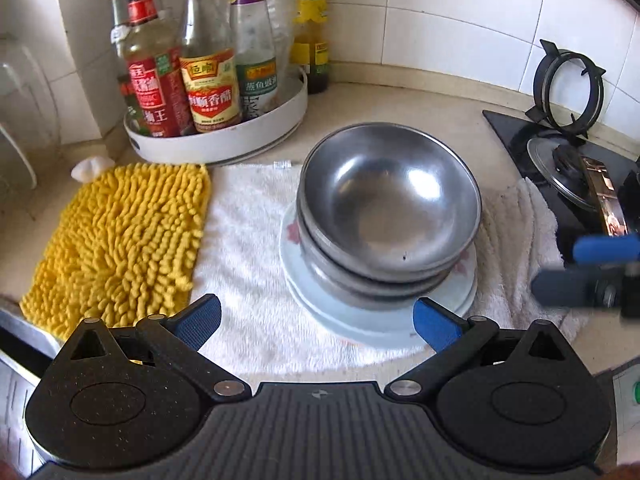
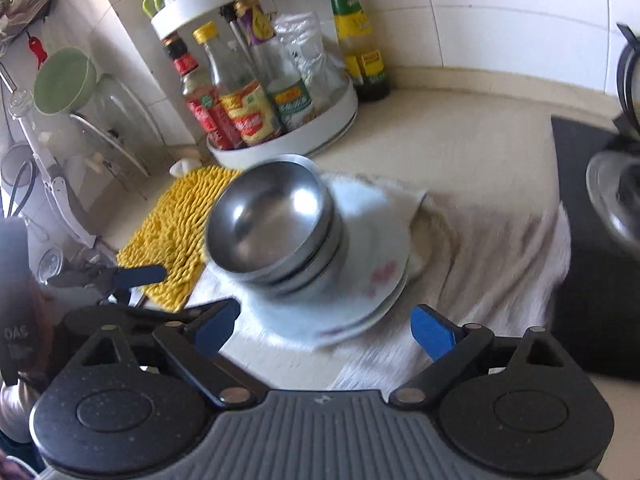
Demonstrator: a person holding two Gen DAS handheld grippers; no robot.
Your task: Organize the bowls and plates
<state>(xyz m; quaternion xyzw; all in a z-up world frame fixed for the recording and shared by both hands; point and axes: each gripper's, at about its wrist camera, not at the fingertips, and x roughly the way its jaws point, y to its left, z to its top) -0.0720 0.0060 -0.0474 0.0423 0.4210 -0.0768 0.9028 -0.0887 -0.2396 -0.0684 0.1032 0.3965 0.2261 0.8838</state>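
Three nested steel bowls [image 1: 390, 208] sit on a stack of white plates [image 1: 384, 320] with a pink flower print, on a white towel [image 1: 248, 264]. My left gripper [image 1: 318, 322] is open just in front of the plates, its blue pads to either side of the near rim, holding nothing. In the right wrist view the same bowls [image 2: 272, 224] and plates [image 2: 360, 300] lie ahead, blurred. My right gripper [image 2: 326, 326] is open and holds nothing, near the plates' front edge. It also shows at the right edge of the left wrist view as the right gripper [image 1: 588, 264].
A yellow chenille mat [image 1: 120, 240] lies left of the towel. A white turntable tray [image 1: 224, 140] of sauce bottles stands behind. A black gas hob [image 1: 568, 152] with a pan support is at the right. A dish rack [image 2: 52, 152] with a green bowl stands far left.
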